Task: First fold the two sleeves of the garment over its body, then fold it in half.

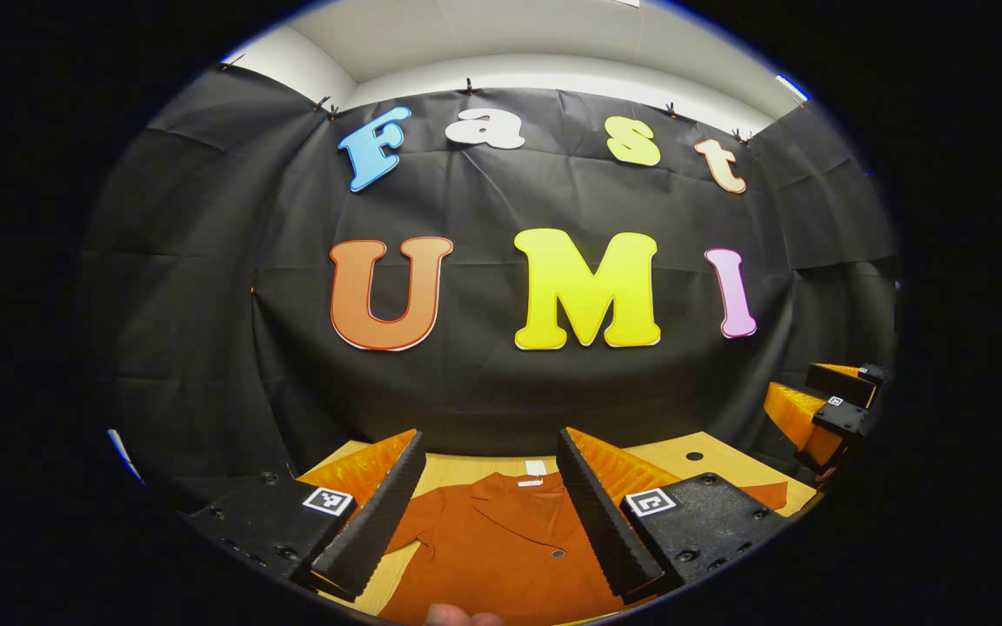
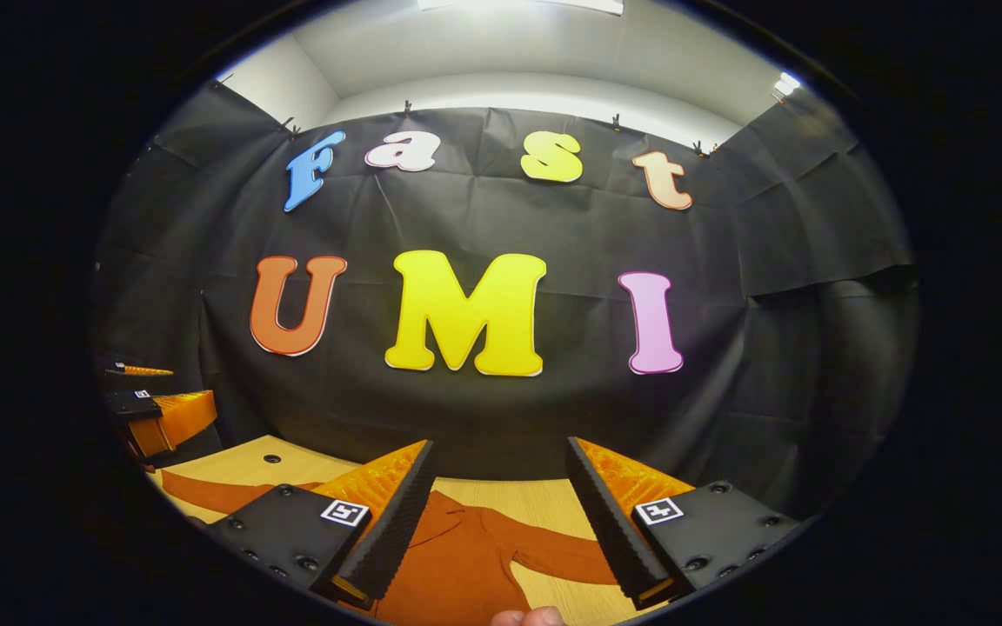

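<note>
A rust garment [image 1: 501, 539] lies flat on the desk [image 1: 710, 452], sleeves spread – no fold begun. Left tongs [image 1: 488, 509] and right tongs [image 2: 497, 522] hover agape, empty; a sleeve [image 2: 553, 548] wants gripping first.

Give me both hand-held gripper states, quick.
Left hand-held gripper: open, holding nothing, above the rust-orange garment.
Right hand-held gripper: open, holding nothing, above the same garment on the wooden table.
</note>
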{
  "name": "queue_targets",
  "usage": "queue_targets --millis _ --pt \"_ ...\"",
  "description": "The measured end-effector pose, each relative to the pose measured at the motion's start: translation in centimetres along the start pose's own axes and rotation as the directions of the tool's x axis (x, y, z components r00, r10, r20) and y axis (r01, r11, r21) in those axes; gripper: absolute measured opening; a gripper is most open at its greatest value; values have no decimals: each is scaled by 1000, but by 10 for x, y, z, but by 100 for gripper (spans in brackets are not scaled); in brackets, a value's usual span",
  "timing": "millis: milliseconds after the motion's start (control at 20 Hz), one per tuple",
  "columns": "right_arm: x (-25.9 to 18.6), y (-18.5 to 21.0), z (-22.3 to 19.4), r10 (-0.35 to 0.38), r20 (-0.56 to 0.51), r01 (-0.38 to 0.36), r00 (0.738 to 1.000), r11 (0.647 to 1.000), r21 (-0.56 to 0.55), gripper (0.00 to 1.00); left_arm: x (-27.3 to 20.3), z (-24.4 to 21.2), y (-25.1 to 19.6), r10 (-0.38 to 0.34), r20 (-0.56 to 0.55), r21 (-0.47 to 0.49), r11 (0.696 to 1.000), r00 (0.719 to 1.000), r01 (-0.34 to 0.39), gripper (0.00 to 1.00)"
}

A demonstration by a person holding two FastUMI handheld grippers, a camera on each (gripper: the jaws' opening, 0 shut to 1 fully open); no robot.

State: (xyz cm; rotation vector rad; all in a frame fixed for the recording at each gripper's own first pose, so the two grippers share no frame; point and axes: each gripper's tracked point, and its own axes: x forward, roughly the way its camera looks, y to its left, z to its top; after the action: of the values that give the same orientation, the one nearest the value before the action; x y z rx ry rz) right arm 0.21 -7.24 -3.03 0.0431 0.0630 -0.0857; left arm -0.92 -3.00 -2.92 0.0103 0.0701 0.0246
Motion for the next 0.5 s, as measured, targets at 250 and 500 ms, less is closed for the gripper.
queue_targets --millis 250,500 --pt "4 -67 -42 -93 -100 94 991 996 2 95 -1 -29 -22 -41 -79 20 999 996 43 98" --pt "4 -178 -130 -239 -263 251 935 968 11 95 -2 -62 -49 -88 -182 50 994 979 98 98"
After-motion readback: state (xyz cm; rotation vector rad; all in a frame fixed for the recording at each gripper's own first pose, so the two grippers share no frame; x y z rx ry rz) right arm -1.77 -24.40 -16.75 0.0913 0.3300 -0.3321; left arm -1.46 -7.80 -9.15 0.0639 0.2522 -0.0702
